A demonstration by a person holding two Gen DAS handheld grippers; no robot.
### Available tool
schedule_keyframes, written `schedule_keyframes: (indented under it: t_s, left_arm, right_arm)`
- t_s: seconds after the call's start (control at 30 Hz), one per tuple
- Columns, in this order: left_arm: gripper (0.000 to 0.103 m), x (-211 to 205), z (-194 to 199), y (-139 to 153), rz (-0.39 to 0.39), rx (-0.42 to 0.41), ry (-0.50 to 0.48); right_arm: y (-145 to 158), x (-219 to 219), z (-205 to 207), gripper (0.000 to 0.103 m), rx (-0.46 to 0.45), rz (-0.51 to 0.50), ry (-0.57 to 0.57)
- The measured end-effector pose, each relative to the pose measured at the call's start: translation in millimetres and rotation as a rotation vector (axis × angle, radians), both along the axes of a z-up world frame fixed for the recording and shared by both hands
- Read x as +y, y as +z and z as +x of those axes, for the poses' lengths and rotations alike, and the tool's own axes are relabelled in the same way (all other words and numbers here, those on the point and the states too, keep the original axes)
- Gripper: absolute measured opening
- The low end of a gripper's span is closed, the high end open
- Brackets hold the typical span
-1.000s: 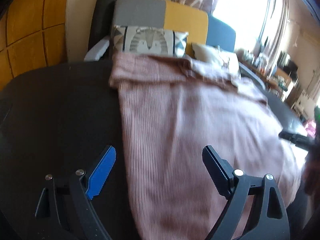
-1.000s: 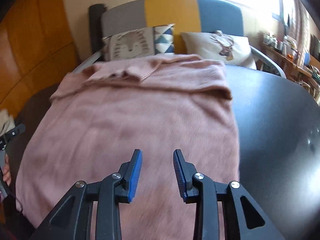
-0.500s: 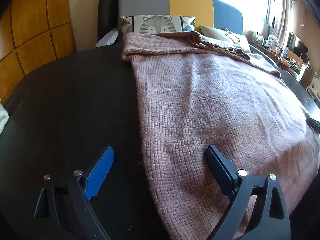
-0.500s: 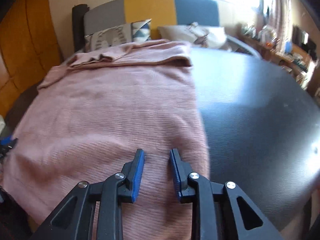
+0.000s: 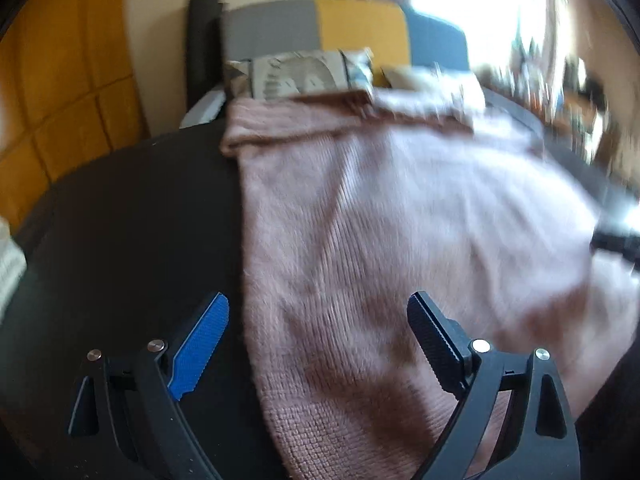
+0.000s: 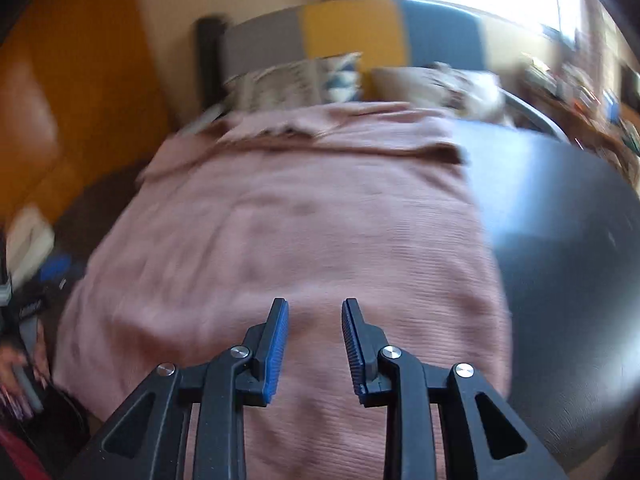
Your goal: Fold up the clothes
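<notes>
Both views are now blurred where half a second ago they were sharp. The left hand-held gripper (image 5: 318, 320) gapes wide, empty, over the pink sweater (image 5: 400, 240)'s near left edge; the right hand-held gripper (image 6: 315, 324), narrowly apart after closing then reopening slightly, holds nothing above its hem; the sweater lies flat on the dark tabletop (image 6: 560, 260), far end folded: I judge a hem grasp is near
</notes>
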State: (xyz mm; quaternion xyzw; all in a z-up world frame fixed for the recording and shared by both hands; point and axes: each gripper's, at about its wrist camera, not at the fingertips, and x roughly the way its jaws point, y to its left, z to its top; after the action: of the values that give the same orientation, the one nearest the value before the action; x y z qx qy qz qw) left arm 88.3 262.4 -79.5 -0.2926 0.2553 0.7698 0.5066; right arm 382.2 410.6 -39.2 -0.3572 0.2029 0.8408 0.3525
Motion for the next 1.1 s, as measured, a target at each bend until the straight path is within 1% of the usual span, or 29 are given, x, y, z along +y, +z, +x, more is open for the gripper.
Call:
schedule_keyframes:
  t_s: [0.07,0.1,0.17,0.23,0.3,0.37,0.43,0.47,0.53,0.6,0.63,0.7,0.77,0.8,0.83,0.87,0.9,0.97,1.0,1.03,1.1]
  left_arm:
    - [0.094,-8.0,4.0,-3.8,0.021,0.051,-0.010]
    - [0.094,-10.1,2.0,-4.6,0.020,0.049,-0.008]
    - [0.096,-12.0,-3.9,-5.5,0.022,0.019,-0.002]
    - [0.099,-11.1,-10.2,-6.4,0.024,-0.020,0.012]
    - [0.099,-9.9,-16.3,-7.0,0.026,-0.056,0.020]
    - [0.099,-10.2,-21.4,-7.0,0.027,-0.090,0.021]
    - [0.099,-10.3,-23.7,-2.7,0.022,-0.122,0.044]
    - [0.098,-10.6,-22.6,1.7,0.033,-0.130,0.052]
    - [0.098,-12.0,-16.3,14.0,0.086,-0.131,0.052]
    - [0.098,-10.3,-6.1,25.6,0.135,-0.121,0.028]
    - [0.098,-5.7,0.7,27.0,0.128,-0.101,0.004]
    - [0.098,6.2,15.7,23.6,0.081,-0.034,-0.048]
    - [0.098,14.3,27.0,10.5,0.004,0.059,-0.078]
    - [0.098,15.6,29.5,2.5,-0.029,0.094,-0.086]
    - [0.098,14.3,28.9,-2.0,-0.036,0.100,-0.087]
    - [0.098,10.2,25.1,-2.7,-0.015,0.078,-0.081]
    - [0.098,8.4,21.0,-3.3,-0.006,0.052,-0.076]
    - [0.099,9.5,12.2,-4.0,-0.010,-0.009,-0.069]
    - [0.099,10.1,7.8,-4.4,-0.012,-0.040,-0.065]
    - [0.099,10.8,5.5,-4.0,-0.016,-0.056,-0.063]
    - [0.099,12.0,6.2,0.3,-0.020,-0.054,-0.061]
  right_arm:
    - [-12.2,-7.5,-14.8,0.027,-0.091,0.011,0.046]
    - [-16.4,-12.1,-13.2,0.027,-0.124,0.028,0.062]
    - [-19.1,-19.7,-2.4,0.027,-0.152,0.060,0.084]
    - [-19.1,-20.0,17.9,0.028,-0.148,0.053,0.066]
    - [-18.8,-19.4,37.7,0.028,-0.135,0.037,0.041]
    - [-15.5,-15.7,45.0,0.028,-0.122,-0.003,0.012]
    - [-10.9,-11.6,36.1,0.028,-0.144,-0.027,0.004]
    - [-5.3,-12.5,28.8,0.028,-0.138,-0.024,0.006]
    - [10.3,-20.4,10.9,0.029,-0.052,-0.002,0.060]
    - [17.6,-28.4,-14.0,0.029,-0.016,0.006,0.137]
    - [15.0,-31.9,-26.9,0.029,-0.029,0.006,0.168]
    - [3.7,-38.4,-52.3,0.029,-0.082,0.005,0.217]
    - [-7.5,-44.8,-77.7,0.029,-0.134,0.004,0.266]
    - [-14.1,-47.7,-83.0,0.029,-0.160,0.000,0.277]
    - [-19.0,-52.5,-78.2,0.029,-0.155,0.012,0.279]
    - [-21.6,-55.3,-68.2,0.029,-0.132,0.016,0.276]
    - [-23.9,-55.4,-55.7,0.030,-0.096,-0.005,0.270]
    - [-27.4,-54.2,-31.4,0.030,-0.024,-0.054,0.261]
    - [-26.7,-54.4,-23.3,0.030,-0.005,-0.061,0.263]
    - [-23.8,-55.4,-18.4,0.030,-0.004,-0.071,0.269]
    - [-16.4,-57.5,-11.3,0.030,-0.022,-0.101,0.285]
